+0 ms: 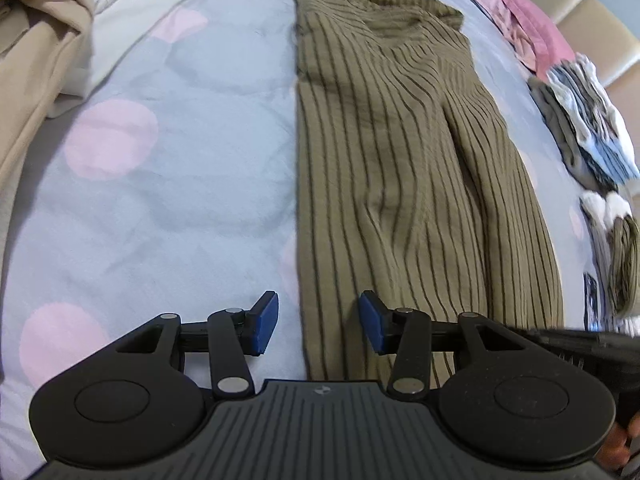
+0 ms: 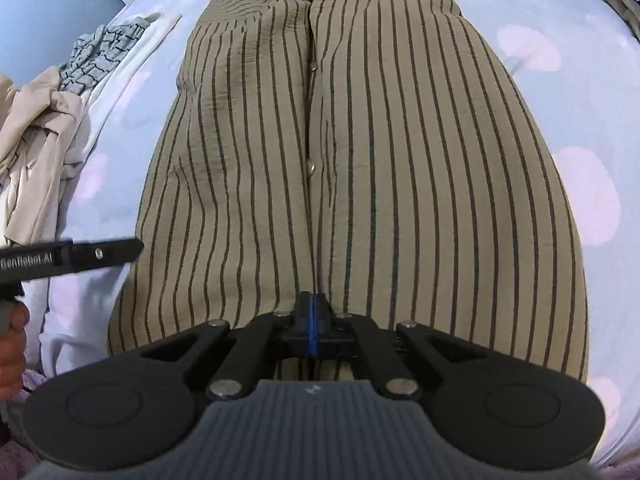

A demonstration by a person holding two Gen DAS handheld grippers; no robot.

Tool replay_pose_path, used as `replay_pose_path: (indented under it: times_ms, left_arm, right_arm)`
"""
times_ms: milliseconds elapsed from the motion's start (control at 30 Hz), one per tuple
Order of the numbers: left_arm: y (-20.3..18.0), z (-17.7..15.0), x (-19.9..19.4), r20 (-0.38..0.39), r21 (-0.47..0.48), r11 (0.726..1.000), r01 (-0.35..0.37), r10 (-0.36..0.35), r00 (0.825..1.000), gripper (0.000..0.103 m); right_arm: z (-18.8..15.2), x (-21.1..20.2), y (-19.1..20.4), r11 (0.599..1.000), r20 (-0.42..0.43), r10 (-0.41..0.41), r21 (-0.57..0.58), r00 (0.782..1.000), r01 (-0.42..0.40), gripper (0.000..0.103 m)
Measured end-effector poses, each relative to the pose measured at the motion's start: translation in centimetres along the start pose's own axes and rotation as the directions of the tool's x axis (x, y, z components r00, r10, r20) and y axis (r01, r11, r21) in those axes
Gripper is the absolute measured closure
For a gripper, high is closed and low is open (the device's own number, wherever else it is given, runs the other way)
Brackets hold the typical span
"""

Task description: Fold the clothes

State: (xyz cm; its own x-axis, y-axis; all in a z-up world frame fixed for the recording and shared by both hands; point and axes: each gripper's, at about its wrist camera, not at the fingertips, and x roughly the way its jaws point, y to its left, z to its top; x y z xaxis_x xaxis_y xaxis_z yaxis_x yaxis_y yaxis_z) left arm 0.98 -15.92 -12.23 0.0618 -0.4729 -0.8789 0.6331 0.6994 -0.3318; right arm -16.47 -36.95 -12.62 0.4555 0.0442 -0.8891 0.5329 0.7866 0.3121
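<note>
Nearest in the left wrist view, the left gripper (image 1: 319,322) hovers with its blue-padded fingers (image 1: 264,326) spread apart, straddling the near left edge of the striped shirt (image 1: 400,184) and holding nothing. That placement suggests it is lined up to take the hem edge.

In the right wrist view, the right gripper (image 2: 314,320) sits low at the shirt's near hem, on the line of the button placket (image 2: 311,128). Its fingers are pressed together. Whether cloth is pinched between them cannot be told, since the pads hide the contact.

The olive shirt with dark stripes lies flat and lengthwise on the bed (image 1: 168,152), whose cover is pale blue with pink spots. It looks narrowed, with one sleeve laid along its body, as if partly folded, though that is a judgement.

Left of the shirt, farther off, a loose heap of beige and white clothes (image 1: 44,40) waits. Right of the shirt, stacks of folded clothes (image 1: 588,120) line the bed's edge.
</note>
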Motion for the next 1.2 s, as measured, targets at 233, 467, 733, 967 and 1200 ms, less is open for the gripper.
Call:
replay_pose_path:
  times_ms: [233,467,733,967,1200]
  left_arm:
    - [0.0,-0.8,0.0,-0.016,0.036,0.996,-0.085,0.085,0.996,0.103]
    - [0.7,-1.4,-1.0,-0.010,0.009,0.990,-0.139,0.139,0.990,0.103]
    - [1.0,-3.9,-3.5,-0.025,0.028,1.000,0.014,-0.013,1.000,0.076]
    - [-0.2,-6.9,-4.2,-0.125,0.076,0.993,0.094,-0.084,0.989,0.064]
    - [-1.9,-9.1,-3.6,-0.229,0.165,0.982,0.087,-0.048,0.972,0.063]
  right_arm:
    - [-0.7,-0.5,0.0,0.999,0.002,-0.034,-0.024,0.999,0.034,0.103]
    - [-1.8,-1.7,-0.6,0.999,0.002,0.025,-0.032,1.000,-0.025,0.102]
    - [-3.6,-4.2,-1.4,0.992,0.042,0.101,-0.074,0.994,-0.098,0.076]
    - [-6.0,-7.3,-4.1,0.993,0.036,0.084,-0.085,0.996,-0.081,0.076]
    - [-6.9,-8.5,-7.6,0.998,-0.064,0.026,-0.048,0.998,-0.029,0.075]
